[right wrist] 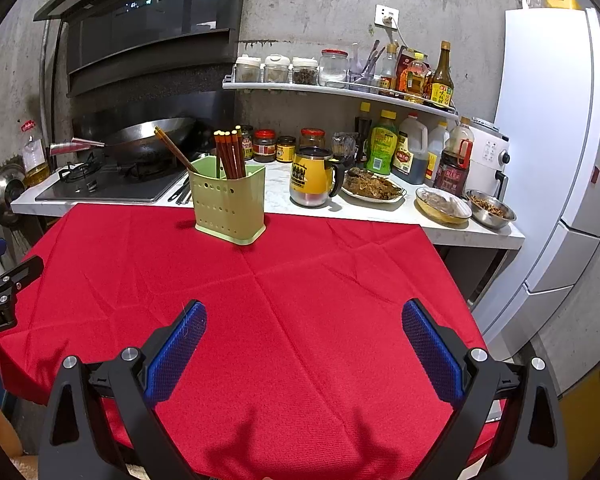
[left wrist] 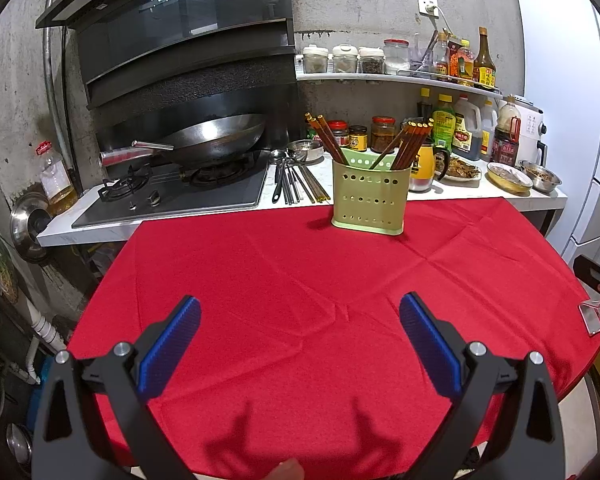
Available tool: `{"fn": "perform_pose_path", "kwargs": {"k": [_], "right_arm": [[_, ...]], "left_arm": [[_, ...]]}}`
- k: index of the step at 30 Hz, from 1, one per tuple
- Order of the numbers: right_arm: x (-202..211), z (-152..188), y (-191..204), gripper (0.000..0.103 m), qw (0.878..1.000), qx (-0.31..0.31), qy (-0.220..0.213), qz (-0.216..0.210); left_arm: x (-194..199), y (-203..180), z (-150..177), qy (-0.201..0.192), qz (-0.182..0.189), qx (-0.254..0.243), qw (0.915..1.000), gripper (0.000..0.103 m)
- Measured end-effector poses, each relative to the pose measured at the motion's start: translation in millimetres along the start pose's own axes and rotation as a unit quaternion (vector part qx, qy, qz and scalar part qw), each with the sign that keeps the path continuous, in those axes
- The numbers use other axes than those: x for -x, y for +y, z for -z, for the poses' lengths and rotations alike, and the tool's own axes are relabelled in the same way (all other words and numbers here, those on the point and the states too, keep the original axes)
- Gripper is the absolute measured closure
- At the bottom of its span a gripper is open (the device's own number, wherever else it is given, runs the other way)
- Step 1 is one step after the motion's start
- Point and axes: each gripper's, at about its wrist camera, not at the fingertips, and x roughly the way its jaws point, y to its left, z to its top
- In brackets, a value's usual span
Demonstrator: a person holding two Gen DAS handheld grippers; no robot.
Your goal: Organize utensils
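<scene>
Both claws hang over the red tablecloth (left wrist: 300,280) with nothing between their blue pads. The left gripper (left wrist: 300,320) is spread wide, and the right gripper (right wrist: 304,324) is spread just as wide; each casts a soft shadow on the cloth beneath it.

Straight ahead of the left gripper, well apart from its fingertips, the green utensil holder (left wrist: 368,200) stands upright at the far edge of the cloth. Brown chopsticks (left wrist: 412,144) lean out of it in two bunches, one to each side. From the right gripper the same holder (right wrist: 230,204) sits ahead and to the left.

Beyond the holder, on the white counter (left wrist: 324,178), a loose row of spoons and chopsticks (left wrist: 296,180) lies just beside the gas stove (left wrist: 180,196), where a wok (left wrist: 216,136) rests on a burner.

Ahead of the right gripper and slightly right, behind the cloth's edge, a yellow mug (right wrist: 314,176) carries a dark printed panel whose words are too small to read. The sauce bottles (right wrist: 384,148) bear labels, none legible. On the left gripper's body at the left rim of the right wrist view, white lettering is cut off and cannot be read with confidence.
</scene>
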Motion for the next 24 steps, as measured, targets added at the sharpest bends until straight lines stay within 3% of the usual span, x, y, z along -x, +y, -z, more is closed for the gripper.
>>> {"fn": "perform_pose_path", "kwargs": {"k": [16,24], "right_arm": [[-12,7,-5,0.006,1.0,-0.011,0.014,0.0],[-35,5,-13,0.006,0.999,-0.023,0.028,0.001]], "left_arm": [[3,-1,4,-0.019,0.01,-0.011,0.9997,0.006],[-14,-2,4,0.011,0.015,-0.012,0.9998,0.006]]}}
